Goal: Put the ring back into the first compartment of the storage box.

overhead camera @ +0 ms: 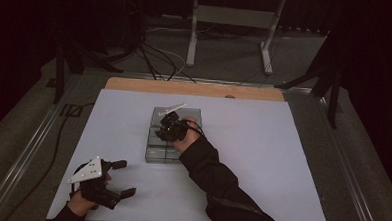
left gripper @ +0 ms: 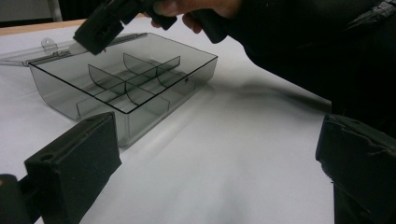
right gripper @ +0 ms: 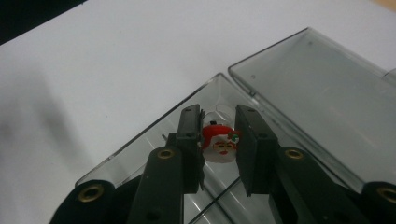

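Note:
A clear smoky plastic compartment box [overhead camera: 157, 151] lies in the middle of the white table, with its lid [right gripper: 317, 93] folded open. My right gripper [overhead camera: 170, 129] hangs over the box, tilted down into a corner compartment. It is shut on a small Santa-face figure [right gripper: 219, 142] with a red hat, just above the box floor. In the left gripper view the box [left gripper: 126, 79] shows curved dividers, and the right gripper [left gripper: 100, 28] is above its far edge. My left gripper [overhead camera: 123, 178] rests at the table's near left corner, open, with nothing between its jaws.
The white sheet [overhead camera: 262, 158] covers the table, with a wooden strip [overhead camera: 195, 88] along its far edge. A metal frame [overhead camera: 233, 22] and cables [overhead camera: 156, 58] stand on the floor beyond. The person's right sleeve [overhead camera: 220, 186] crosses the near middle.

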`<state>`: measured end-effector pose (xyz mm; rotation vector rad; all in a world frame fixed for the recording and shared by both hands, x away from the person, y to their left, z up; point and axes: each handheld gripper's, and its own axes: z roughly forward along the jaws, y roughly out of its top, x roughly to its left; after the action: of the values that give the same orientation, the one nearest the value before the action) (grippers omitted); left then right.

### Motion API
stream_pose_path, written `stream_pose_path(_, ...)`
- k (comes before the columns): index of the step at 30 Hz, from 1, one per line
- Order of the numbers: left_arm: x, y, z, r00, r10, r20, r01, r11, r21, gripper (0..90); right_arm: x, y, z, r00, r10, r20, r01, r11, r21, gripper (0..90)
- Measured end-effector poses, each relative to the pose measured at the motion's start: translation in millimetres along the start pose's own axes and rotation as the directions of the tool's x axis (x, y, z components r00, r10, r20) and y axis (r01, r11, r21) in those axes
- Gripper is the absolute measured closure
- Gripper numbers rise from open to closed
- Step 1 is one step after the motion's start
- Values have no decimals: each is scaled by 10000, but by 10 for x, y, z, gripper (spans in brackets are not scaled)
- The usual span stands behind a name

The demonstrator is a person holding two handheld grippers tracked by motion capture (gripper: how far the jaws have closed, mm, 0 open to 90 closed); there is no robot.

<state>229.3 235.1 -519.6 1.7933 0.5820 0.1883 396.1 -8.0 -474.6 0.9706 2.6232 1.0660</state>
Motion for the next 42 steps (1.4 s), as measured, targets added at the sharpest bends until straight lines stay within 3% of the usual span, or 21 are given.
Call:
stream_pose_path(18, 1, 0, 2, 10000, -35, 59, 35, 10000, -47, 4, -11, -60, 174, 9999, -17, -119, 24, 9987, 518, 691)
stream_pose_path(30, 3, -3, 6, 10000, -62, 58, 62, 10000, -27, 4, -13, -24, 50, 9972, -33, -743, 23, 9999, -136, 258)
stream_pose_path(33, -1, -3, 7, 10000, 1, 57, -1, 10000, 25, 4, -23, -21, -5, 9962, 186, -851, -215, 9992, -331, 205)
stream_pose_path(36, 2, -3, 8, 9999, -87, 58, 87, 10000, -9, 4, -28, -34, -58, 9954, -41, -960, -2, 9990, -446, 139)
stream_pose_path(41, 1, -2, 7, 10000, -41, 44, 41, 10000, -7, 4, -48, -57, -120, 9937, 52, -1120, -95, 9992, -376, 130)
stream_pose_path(42, 1, -3, 7, 10000, -62, 34, 62, 10000, 2, 4, -59, -67, -147, 9930, -34, -1179, -26, 9987, -506, 76)
